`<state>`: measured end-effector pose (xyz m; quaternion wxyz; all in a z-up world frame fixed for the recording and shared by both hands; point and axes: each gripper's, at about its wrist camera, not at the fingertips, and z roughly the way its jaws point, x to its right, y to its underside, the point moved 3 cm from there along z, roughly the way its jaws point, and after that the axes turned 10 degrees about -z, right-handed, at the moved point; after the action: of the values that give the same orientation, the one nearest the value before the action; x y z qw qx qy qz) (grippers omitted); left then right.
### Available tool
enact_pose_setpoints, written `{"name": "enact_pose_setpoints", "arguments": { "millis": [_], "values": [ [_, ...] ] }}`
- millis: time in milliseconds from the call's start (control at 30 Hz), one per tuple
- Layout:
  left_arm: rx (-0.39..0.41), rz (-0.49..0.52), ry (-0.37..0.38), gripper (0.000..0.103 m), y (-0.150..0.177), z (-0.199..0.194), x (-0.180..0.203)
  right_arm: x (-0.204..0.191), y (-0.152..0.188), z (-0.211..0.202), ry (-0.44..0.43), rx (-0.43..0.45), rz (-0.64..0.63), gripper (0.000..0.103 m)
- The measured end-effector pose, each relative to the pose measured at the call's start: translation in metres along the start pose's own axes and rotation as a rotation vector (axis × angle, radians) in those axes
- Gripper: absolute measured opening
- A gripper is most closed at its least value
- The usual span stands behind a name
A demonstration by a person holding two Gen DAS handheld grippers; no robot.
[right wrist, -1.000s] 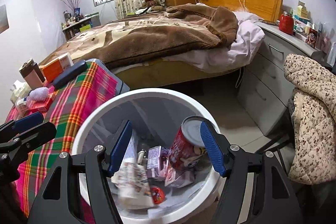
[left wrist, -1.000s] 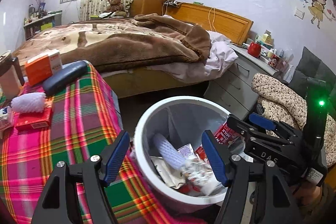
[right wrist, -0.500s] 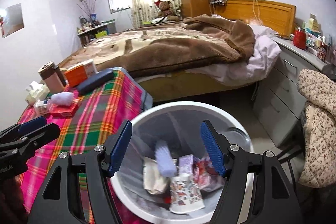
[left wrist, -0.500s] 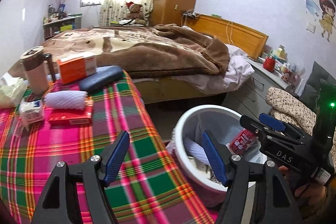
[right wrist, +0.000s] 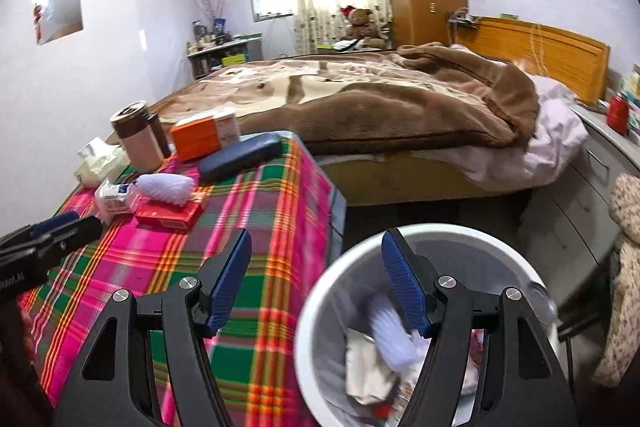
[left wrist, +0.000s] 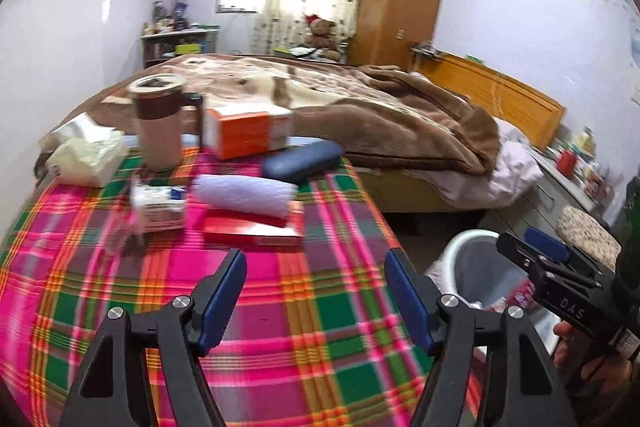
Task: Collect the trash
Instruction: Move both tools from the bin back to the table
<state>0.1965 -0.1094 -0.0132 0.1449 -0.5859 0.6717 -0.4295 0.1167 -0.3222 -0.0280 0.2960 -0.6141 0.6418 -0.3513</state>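
Observation:
A white trash bin (right wrist: pixel 320 311) stands on the floor beside the table and holds wrappers and a white foam net (right wrist: pixel 394 335); it also shows in the left wrist view (left wrist: pixel 460 255). My left gripper (left wrist: pixel 314 297) is open and empty above the plaid tablecloth (left wrist: pixel 280 307). My right gripper (right wrist: pixel 316 279) is open and empty, over the table edge and the bin's rim. On the table lie a white foam net (left wrist: pixel 244 193) on a red packet (left wrist: pixel 252 233), and a small white box (left wrist: pixel 160 213).
At the table's back stand a brown lidded cup (left wrist: pixel 158 127), an orange box (left wrist: pixel 248 133), a dark blue case (left wrist: pixel 302 161) and a tissue pack (left wrist: pixel 86 163). A bed (right wrist: pixel 360 99) lies behind, drawers (right wrist: pixel 576 211) to the right.
Both grippers have swung left and up from over the bin toward the table. A red can that was falling between the right gripper's fingers now lies in the bin. Both stay open.

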Motion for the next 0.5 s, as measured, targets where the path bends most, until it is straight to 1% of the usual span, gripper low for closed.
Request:
{"name": "enact_pose_setpoints", "arguments": {
  "millis": [133, 267, 500],
  "values": [
    [0.015, -0.044, -0.038, 0.071, -0.012, 0.000, -0.033, -0.017, -0.008, 0.012, -0.034, 0.002, -0.041, 0.069],
    [0.033, -0.059, -0.106, 0.071, -0.023, 0.001, -0.066, -0.035, -0.017, 0.027, -0.075, -0.011, -0.084, 0.069],
    [0.024, -0.114, -0.157, 0.071, -0.032, 0.006, -0.115, -0.069, -0.037, 0.055, -0.164, -0.024, -0.164, 0.069]
  ]
}}
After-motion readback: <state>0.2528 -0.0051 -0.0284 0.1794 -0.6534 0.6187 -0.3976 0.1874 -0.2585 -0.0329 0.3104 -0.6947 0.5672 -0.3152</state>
